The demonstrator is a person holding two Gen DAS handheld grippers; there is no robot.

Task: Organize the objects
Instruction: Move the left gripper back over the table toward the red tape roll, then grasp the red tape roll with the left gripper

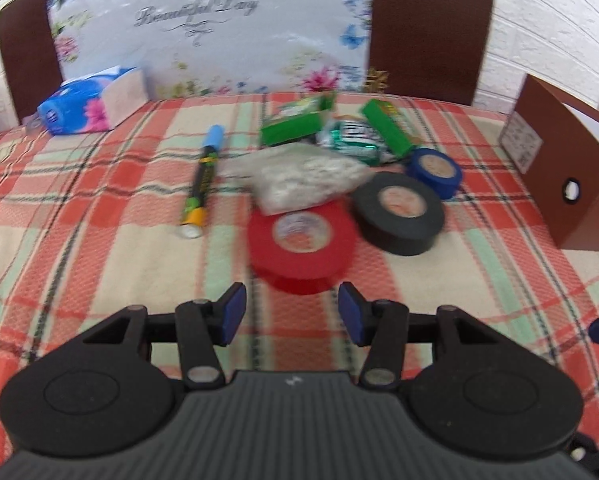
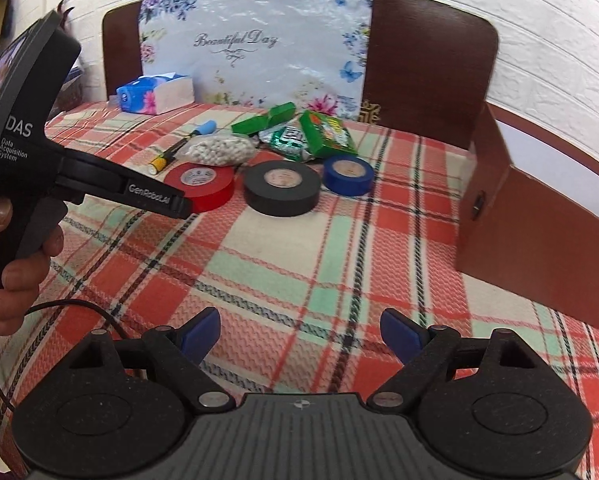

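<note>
Three tape rolls lie on the plaid cloth: a red roll (image 1: 301,246) (image 2: 201,185), a black roll (image 1: 398,213) (image 2: 282,193) and a blue roll (image 1: 434,172) (image 2: 348,175). Behind them are a clear bag of white beads (image 1: 299,178) (image 2: 221,150), a marker pen (image 1: 204,176) (image 2: 179,148), two green boxes (image 1: 293,122) (image 2: 326,133) and a green foil packet (image 1: 357,141) (image 2: 289,141). My left gripper (image 1: 291,312) (image 2: 181,204) is open just short of the red roll, nothing between its blue pads. My right gripper (image 2: 299,336) is open wide over bare cloth, well short of the rolls.
A brown box (image 1: 571,184) (image 2: 519,232) with open top stands at the right. A blue tissue pack (image 1: 89,106) (image 2: 153,94) sits at the back left. A floral board (image 1: 211,28) (image 2: 255,48) leans on a brown headboard (image 2: 431,60). A person's hand (image 2: 15,272) holds the left gripper's handle.
</note>
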